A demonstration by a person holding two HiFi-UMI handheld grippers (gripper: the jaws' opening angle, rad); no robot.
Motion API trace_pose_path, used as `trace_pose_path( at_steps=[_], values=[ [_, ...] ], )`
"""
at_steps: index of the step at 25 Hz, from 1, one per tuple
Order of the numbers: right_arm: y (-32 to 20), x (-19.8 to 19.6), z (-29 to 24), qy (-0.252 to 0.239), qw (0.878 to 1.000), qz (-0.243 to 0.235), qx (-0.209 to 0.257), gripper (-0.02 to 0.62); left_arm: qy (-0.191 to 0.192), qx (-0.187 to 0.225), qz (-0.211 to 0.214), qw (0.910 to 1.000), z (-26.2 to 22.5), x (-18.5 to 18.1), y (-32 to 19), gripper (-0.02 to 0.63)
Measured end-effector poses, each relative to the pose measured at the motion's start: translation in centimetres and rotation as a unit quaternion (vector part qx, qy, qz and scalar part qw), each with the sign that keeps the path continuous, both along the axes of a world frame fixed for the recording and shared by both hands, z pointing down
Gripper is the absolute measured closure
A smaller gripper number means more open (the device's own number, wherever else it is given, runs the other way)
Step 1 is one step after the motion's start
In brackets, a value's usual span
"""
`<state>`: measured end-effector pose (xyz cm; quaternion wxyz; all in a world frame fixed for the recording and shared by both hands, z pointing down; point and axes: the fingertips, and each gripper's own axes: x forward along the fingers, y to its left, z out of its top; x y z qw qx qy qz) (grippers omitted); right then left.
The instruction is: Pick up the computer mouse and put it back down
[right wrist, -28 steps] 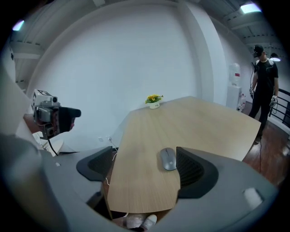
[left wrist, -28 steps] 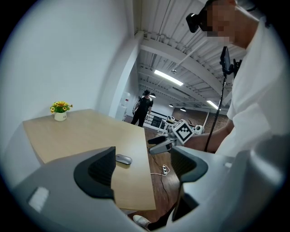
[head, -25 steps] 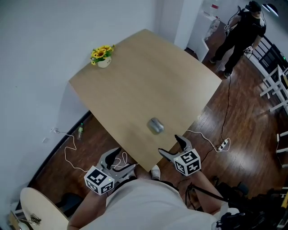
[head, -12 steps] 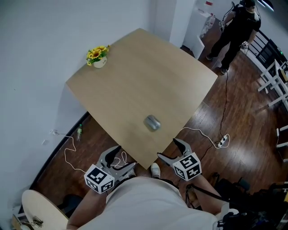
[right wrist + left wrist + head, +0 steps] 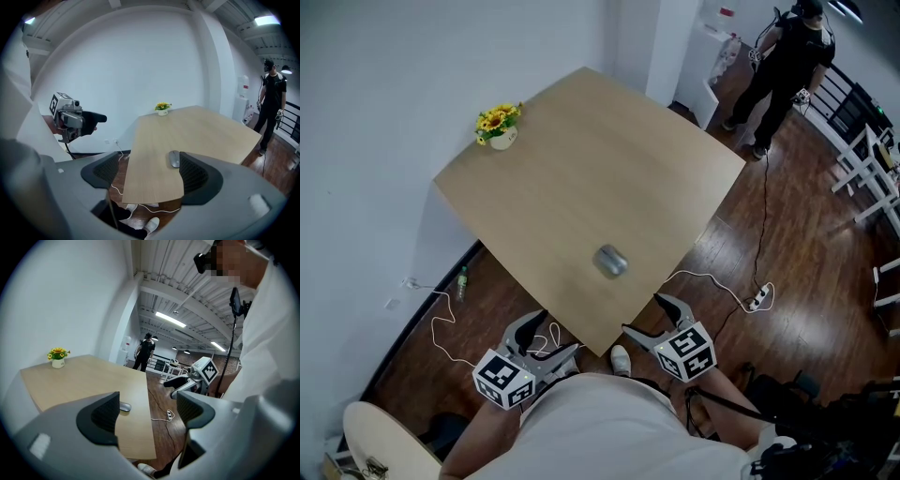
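Observation:
A grey computer mouse (image 5: 610,261) lies on the light wooden table (image 5: 581,159), close to its near corner. It also shows in the left gripper view, mouse (image 5: 124,406), and in the right gripper view, mouse (image 5: 174,158). Both grippers hang in front of the table's edge, above the floor and clear of the mouse. My left gripper (image 5: 546,338) is open and holds nothing. My right gripper (image 5: 644,316) is open too; its jaws are closing with nothing between them. In its own view the mouse sits just beyond the right jaw.
A small pot of yellow flowers (image 5: 499,127) stands at the table's far left corner. A power strip (image 5: 757,300) and white cables lie on the dark wood floor. A person (image 5: 787,66) stands at the far right near white chairs (image 5: 862,159). A round table (image 5: 384,441) is at the bottom left.
The right gripper has drawn back slightly from the table's edge and its jaws have narrowed a little. The head view has shifted. Mouse and left gripper keep their places.

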<state>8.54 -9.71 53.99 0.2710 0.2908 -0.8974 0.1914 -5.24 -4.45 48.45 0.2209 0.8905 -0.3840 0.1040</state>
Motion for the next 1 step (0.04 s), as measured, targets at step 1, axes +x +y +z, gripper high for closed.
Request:
trace_pose_path(
  at_steps=[1],
  values=[
    [0.1,-0.02,-0.08,-0.001,1.0,0.0,0.0,0.181,0.0,0.0,-0.001,1.0,-0.04,-0.02,0.1,0.25]
  ],
)
